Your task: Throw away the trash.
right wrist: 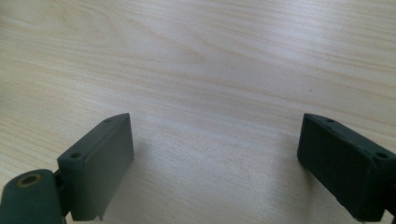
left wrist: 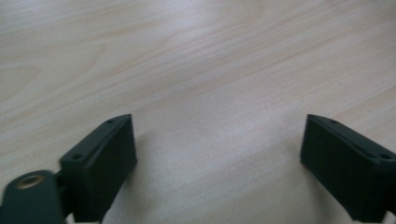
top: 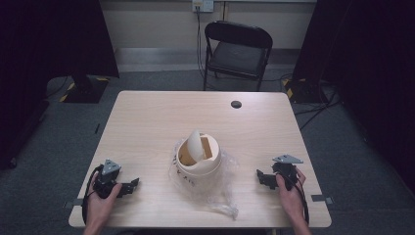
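With both the left tongs (top: 131,186) and right tongs (top: 261,177) released and resting on the bench (top: 147,122), the small bin (top: 198,157) mid-bench could tip or slide on its loose plastic bag (top: 220,193) if gripped one-sidedly.

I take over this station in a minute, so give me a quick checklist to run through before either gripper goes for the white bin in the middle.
1. Left gripper open and empty: ok, jaws wide apart over bare table.
2. Right gripper open and empty: ok, same.
3. Both grippers apart from the white bin: ok, one on each side.
4. Bin upright: ok; its swing lid is tipped open.
5. Clear plastic bag out of the way: not ok, it lies crumpled under and around the bin.
6. What is inside the bin: cannot tell.
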Demonstrator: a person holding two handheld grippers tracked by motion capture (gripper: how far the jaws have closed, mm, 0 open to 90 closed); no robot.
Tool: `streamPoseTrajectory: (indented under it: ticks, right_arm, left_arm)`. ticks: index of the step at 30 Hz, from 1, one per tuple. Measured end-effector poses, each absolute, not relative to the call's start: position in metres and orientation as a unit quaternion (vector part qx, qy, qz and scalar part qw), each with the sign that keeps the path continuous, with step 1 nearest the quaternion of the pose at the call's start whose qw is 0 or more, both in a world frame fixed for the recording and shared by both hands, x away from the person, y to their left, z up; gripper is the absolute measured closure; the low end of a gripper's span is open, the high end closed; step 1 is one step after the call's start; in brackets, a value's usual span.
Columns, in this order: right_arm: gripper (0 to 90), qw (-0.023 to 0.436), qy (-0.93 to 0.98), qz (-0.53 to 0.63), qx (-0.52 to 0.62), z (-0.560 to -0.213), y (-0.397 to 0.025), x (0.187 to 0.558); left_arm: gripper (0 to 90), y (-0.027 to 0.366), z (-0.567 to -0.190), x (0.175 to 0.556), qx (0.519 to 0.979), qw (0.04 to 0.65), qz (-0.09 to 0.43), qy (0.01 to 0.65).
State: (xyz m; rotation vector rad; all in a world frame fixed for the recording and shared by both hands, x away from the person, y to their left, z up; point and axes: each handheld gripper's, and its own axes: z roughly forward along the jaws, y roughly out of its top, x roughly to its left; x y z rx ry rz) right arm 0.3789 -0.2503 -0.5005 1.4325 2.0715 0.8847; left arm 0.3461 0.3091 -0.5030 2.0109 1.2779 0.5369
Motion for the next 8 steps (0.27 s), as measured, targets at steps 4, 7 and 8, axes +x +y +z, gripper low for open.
streamPoseTrajectory:
  ticks: [4, 7, 8]
  right_arm:
    - [10.0, 0.234, 0.754, 0.322, 0.522, -0.5005, -0.2503, 0.3788]
    - [10.0, 0.234, 0.754, 0.322, 0.522, -0.5005, -0.2503, 0.3789]
    - [10.0, 0.234, 0.754, 0.322, 0.522, -0.5005, -0.2503, 0.3788]
  left_arm:
    - [6.0, 0.3086, -0.5029, 0.3479, 0.777, 0.335, 0.210, 0.490]
    - [5.2, 0.3086, -0.5029, 0.3483, 0.777, 0.333, 0.210, 0.491]
    - [5.0, 0.3083, -0.5029, 0.3484, 0.776, 0.333, 0.210, 0.493]
